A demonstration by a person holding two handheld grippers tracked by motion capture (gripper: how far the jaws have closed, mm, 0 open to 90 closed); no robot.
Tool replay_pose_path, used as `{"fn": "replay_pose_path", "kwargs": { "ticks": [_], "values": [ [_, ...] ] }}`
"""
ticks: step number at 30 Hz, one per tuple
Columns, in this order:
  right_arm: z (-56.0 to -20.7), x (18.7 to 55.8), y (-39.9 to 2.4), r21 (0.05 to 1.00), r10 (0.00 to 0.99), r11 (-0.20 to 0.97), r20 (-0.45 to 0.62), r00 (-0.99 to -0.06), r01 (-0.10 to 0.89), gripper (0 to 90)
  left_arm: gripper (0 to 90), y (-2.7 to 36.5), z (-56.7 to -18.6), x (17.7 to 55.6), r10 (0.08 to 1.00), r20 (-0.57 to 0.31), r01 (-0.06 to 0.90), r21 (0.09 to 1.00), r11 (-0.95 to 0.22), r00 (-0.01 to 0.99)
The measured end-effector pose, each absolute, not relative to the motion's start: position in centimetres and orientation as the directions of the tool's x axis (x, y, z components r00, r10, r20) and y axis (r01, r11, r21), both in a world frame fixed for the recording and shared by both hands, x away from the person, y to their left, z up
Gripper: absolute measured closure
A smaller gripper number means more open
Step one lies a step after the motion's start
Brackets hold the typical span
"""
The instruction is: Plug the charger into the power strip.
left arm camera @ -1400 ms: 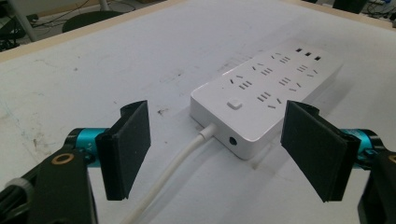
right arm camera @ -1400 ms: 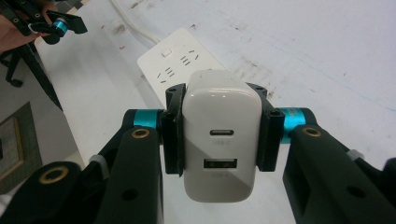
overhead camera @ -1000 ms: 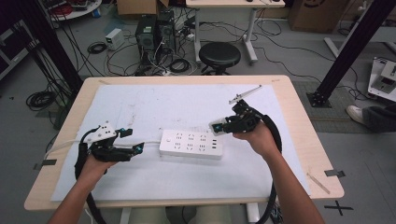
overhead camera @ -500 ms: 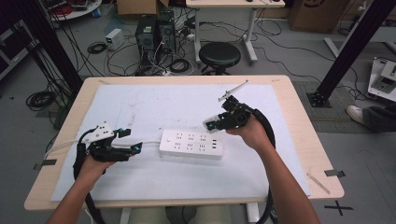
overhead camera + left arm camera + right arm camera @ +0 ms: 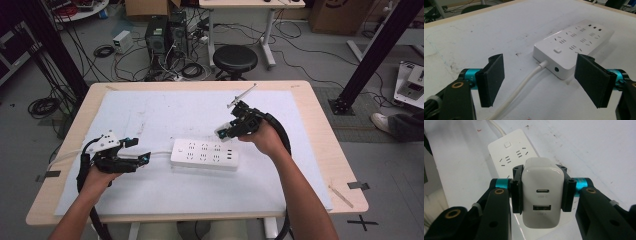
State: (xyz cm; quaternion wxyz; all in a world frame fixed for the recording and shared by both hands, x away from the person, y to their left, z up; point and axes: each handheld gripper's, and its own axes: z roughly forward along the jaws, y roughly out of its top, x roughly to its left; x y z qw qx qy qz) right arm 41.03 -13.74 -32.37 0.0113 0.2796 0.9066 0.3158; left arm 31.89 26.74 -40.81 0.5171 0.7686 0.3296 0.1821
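Note:
A white power strip [image 5: 204, 154] lies flat in the middle of the table, its white cord [image 5: 524, 85] leading off toward my left gripper. My left gripper [image 5: 141, 160] rests low at the strip's cord end, and its jaws stand open on either side of the cord [image 5: 541, 78] without touching it. The strip's switch end [image 5: 564, 52] sits just beyond the pads. My right gripper [image 5: 225, 133] hovers over the strip's right end, shut on a white USB charger [image 5: 542, 215] with two ports facing the camera. The strip [image 5: 507, 152] lies below the charger.
A white mat [image 5: 165, 110] covers most of the wooden table [image 5: 320, 125]. A thin stick [image 5: 342, 195] lies near the front right edge. Beyond the table stand a black stool [image 5: 235, 59], computer towers [image 5: 162, 35] and loose floor cables.
My right gripper has carried the charger leftward, closer over the power strip's right end. The left gripper and the strip have stayed put.

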Motion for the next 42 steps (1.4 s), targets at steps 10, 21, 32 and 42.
{"fn": "replay_pose_path", "kwargs": {
  "ticks": [10, 21, 32, 42],
  "values": [
    [-33.2, 41.9, -12.9, 0.536, 0.475, 0.703, 0.137, -0.869, 0.468, 63.1, 24.2, 26.7, -41.0, 32.0, 0.693, -0.065, 0.320, 0.915, -0.246, 0.718],
    [-34.4, 42.4, -11.9, 0.437, 0.405, 0.810, 0.067, -0.912, 0.392, 63.1, 24.2, 26.9, -41.3, 31.9, 0.698, -0.067, 0.325, 0.914, -0.244, 0.713],
    [-35.0, 42.5, -10.7, 0.376, 0.326, 0.873, 0.026, -0.945, 0.311, 63.2, 24.2, 27.2, -41.5, 31.8, 0.704, -0.072, 0.331, 0.913, -0.238, 0.707],
    [-35.6, 42.5, -10.2, 0.334, 0.277, 0.905, 0.003, -0.961, 0.262, 63.1, 24.2, 27.1, -41.6, 31.8, 0.701, -0.075, 0.334, 0.911, -0.241, 0.709]
  ]
}}
